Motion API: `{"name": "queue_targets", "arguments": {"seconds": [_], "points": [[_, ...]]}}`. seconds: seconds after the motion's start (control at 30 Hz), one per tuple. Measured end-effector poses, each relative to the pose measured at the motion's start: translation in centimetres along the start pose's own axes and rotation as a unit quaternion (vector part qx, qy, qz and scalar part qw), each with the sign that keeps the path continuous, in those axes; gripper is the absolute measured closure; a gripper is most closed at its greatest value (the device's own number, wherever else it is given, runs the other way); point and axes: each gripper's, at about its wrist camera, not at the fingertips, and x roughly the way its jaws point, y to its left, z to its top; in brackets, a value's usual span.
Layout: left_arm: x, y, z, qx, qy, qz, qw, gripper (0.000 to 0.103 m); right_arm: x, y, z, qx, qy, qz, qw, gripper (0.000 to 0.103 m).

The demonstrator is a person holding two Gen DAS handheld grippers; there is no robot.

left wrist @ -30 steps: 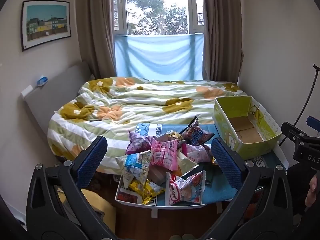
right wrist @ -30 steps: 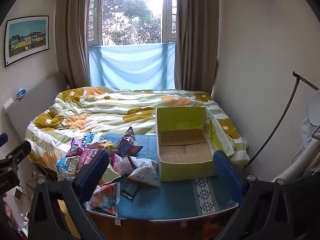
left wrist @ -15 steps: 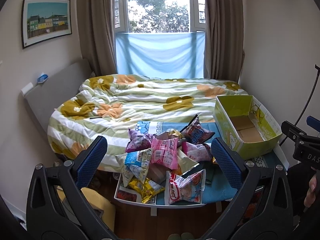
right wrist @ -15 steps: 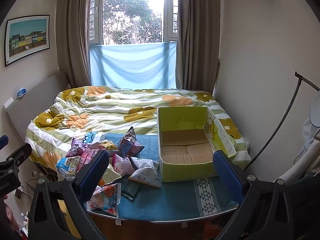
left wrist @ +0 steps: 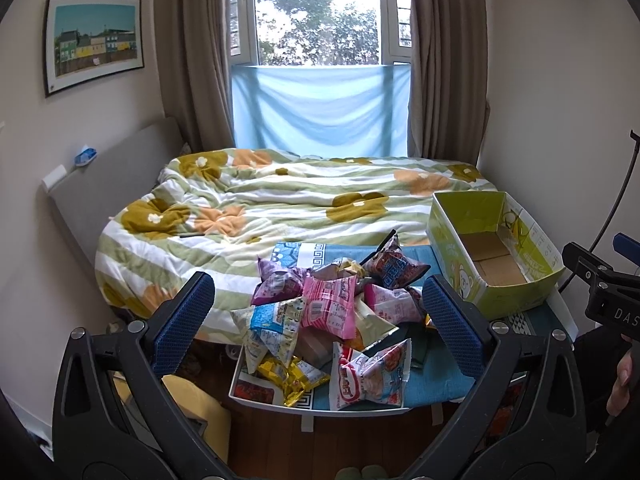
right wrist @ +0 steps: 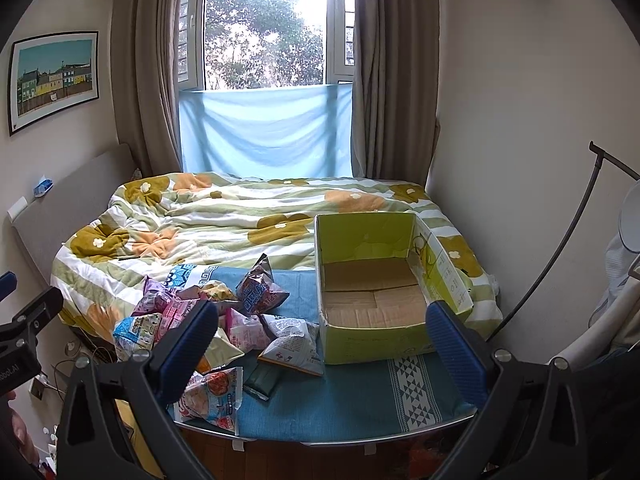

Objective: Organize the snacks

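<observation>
A pile of snack bags (left wrist: 332,312) lies on a small table with a blue cloth (left wrist: 428,384), at the foot of a bed. It shows at the left in the right wrist view (right wrist: 224,320). An empty green cardboard box (left wrist: 492,256) stands on the table's right side and is seen in the right wrist view (right wrist: 372,292) too. My left gripper (left wrist: 318,316) is open and empty, held back from the pile. My right gripper (right wrist: 320,336) is open and empty, held back in front of the box.
A bed with a flowered green quilt (left wrist: 300,208) lies behind the table. A window with a blue cloth (left wrist: 320,108) is beyond it. A wall (right wrist: 520,120) and a curved black stand (right wrist: 560,240) are at the right. Wooden floor (left wrist: 360,440) lies below the table.
Both views have tilted slightly, so the scene sits a little lower in frame. The snacks and box have not moved. Both grippers stay open.
</observation>
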Motion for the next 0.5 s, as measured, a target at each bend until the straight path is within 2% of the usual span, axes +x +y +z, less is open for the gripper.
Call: {"name": "queue_targets", "arguments": {"seconds": [0.5], "points": [[0.11,0.02,-0.08,0.001,0.000,-0.001,1.0000,0.000,0.09,-0.08,0.08,0.000,0.000,-0.001,1.000,0.000]]}}
